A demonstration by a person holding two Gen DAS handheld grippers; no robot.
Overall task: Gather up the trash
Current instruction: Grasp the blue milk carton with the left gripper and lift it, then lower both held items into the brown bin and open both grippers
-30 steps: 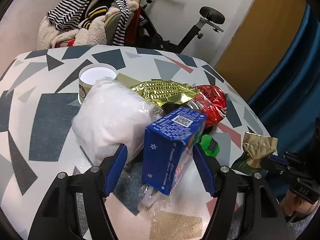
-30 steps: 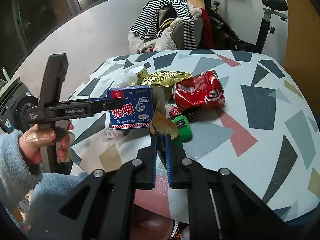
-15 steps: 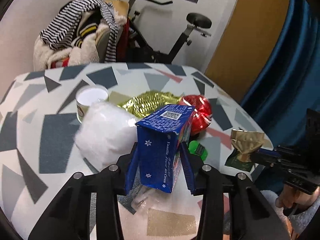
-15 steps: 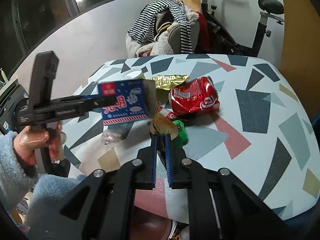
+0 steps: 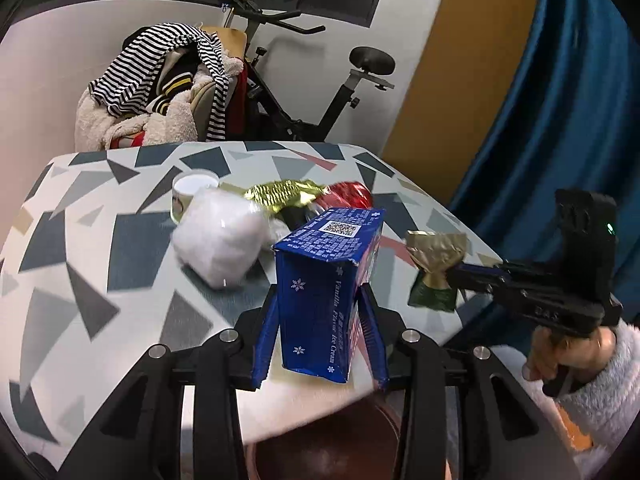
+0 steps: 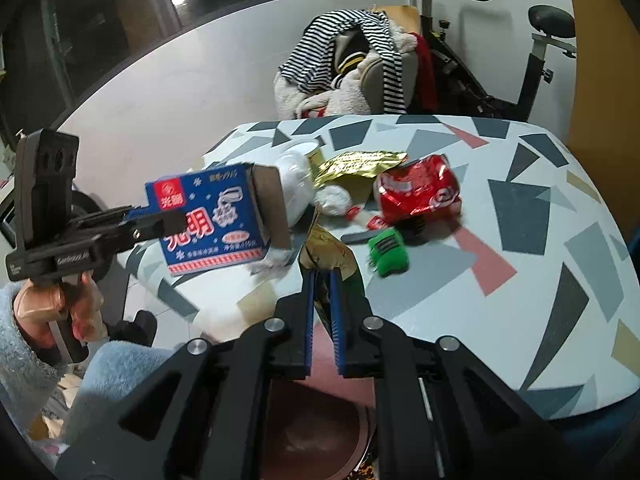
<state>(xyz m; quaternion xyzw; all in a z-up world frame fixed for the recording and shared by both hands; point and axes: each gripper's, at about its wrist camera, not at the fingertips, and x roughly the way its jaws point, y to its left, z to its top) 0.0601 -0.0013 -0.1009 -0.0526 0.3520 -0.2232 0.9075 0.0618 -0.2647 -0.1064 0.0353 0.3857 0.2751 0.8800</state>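
Note:
My left gripper (image 5: 320, 312) is shut on a blue ice cream carton (image 5: 328, 292) and holds it in the air above the near table edge; the carton also shows in the right wrist view (image 6: 212, 224). My right gripper (image 6: 322, 280) is shut on a crumpled gold and green wrapper (image 6: 328, 252), also lifted, which also shows in the left wrist view (image 5: 436, 268). On the table lie a white plastic bag (image 5: 220, 240), a gold foil wrapper (image 6: 360, 164), a crushed red bag (image 6: 420, 188), a green item (image 6: 388, 252) and a white cup (image 5: 192, 192).
A dark round bin (image 6: 320, 440) sits below the near table edge, under both grippers. The patterned table (image 6: 540, 280) stretches away. Behind it stand a chair heaped with clothes (image 5: 160, 92) and an exercise bike (image 5: 340, 92). A blue curtain (image 5: 560, 120) hangs on the right.
My left gripper shut on the blue carton, lifted it off the table and drew it back toward the near edge. My right gripper kept its hold on the wrapper and drew back slightly.

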